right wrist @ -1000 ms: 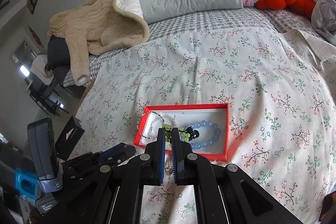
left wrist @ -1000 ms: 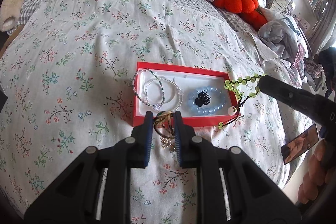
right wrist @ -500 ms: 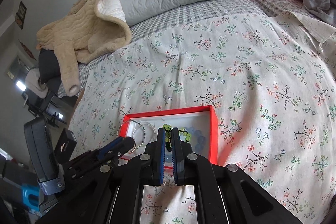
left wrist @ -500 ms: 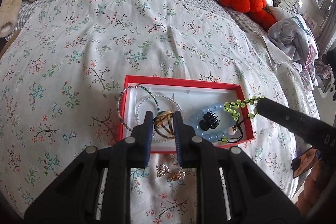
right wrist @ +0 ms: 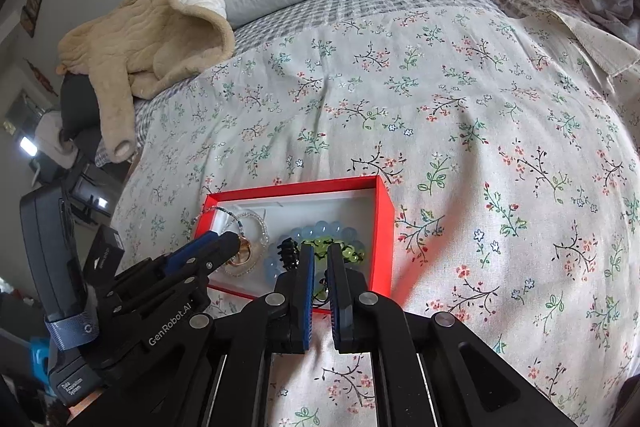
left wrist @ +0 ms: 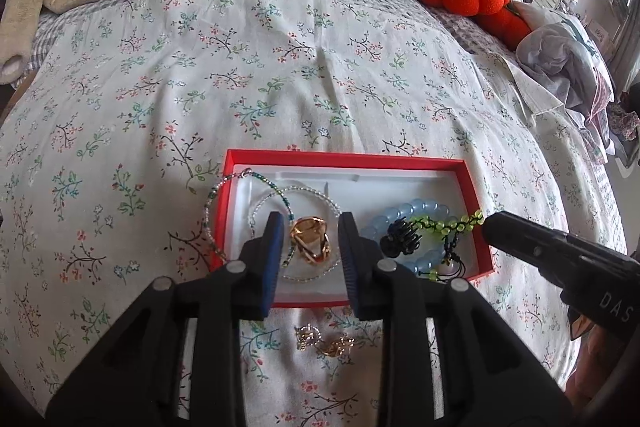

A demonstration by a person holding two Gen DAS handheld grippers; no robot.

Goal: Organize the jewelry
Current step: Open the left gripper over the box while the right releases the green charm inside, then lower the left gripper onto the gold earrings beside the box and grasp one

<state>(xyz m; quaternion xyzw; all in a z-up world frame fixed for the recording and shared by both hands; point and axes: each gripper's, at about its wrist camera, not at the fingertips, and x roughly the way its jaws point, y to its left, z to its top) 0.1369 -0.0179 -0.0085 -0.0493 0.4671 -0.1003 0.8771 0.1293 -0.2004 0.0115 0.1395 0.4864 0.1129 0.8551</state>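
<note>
Jewelry sits gathered in a shallow red box (left wrist: 472, 195) on the floral bedspread (left wrist: 280, 75). The box's long axis runs left to right across the left wrist view, its open side facing up. The left gripper (left wrist: 311, 231) tilts steeply down over the box's left half; its jaws are opening, and a gold ring-shaped piece (left wrist: 310, 239) lies between the blue pads with a gap on each side, resting on clear and green beaded bracelets (left wrist: 276, 195), one of which drapes over the box's left rim. The right gripper (right wrist: 319, 259) also slants down, over the right half; its jaws are opening from a narrow gap. A green bead bracelet (left wrist: 452, 223) stretches sideways from its tip across a pale blue bead bracelet (left wrist: 416, 207) and a black claw clip (left wrist: 400, 237); whether the pads pinch its cord I cannot tell. Two small gold pieces (left wrist: 324, 341) lie on the bedspread just below the box's near rim.
</note>
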